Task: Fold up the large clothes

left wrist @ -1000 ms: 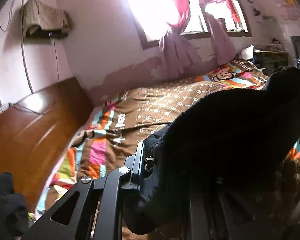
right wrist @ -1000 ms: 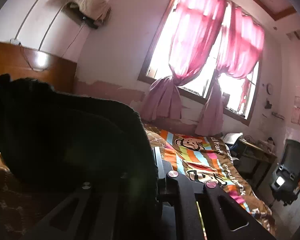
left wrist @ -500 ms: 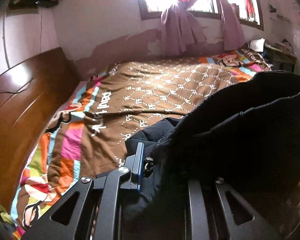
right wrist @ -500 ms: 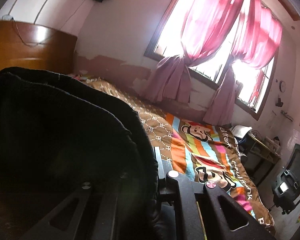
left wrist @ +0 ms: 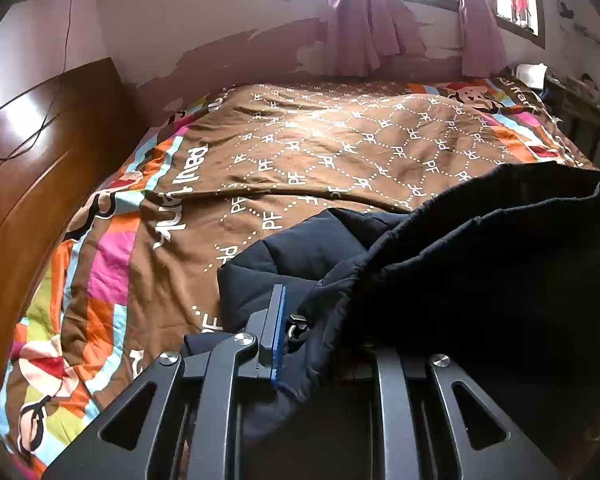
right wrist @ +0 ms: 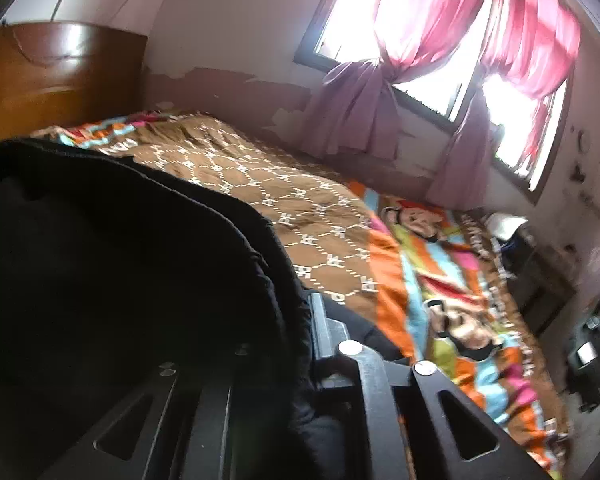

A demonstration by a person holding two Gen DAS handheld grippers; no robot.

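Observation:
A dark navy padded jacket (left wrist: 480, 272) hangs between my two grippers over the bed. Its lower part (left wrist: 292, 252) rests on the brown patterned bed cover (left wrist: 320, 148). My left gripper (left wrist: 320, 320) is shut on the jacket's edge beside a zip; only its left finger (left wrist: 274, 328) shows, the other is under cloth. In the right wrist view the jacket (right wrist: 120, 260) fills the left half. My right gripper (right wrist: 278, 332) has its jaws opening, with jacket fabric still pinched between them. One finger (right wrist: 322, 328) shows; the other is buried in cloth.
A wooden headboard (left wrist: 28, 152) stands at the left end of the bed. Pink curtains (right wrist: 380, 100) hang at the window behind the bed. A dark desk (right wrist: 540, 272) and an office chair (right wrist: 592, 344) stand past the bed's right end.
Both grippers have sunk toward the bed with the jacket and now point further down. The jacket's lower part has come to lie on the bed cover.

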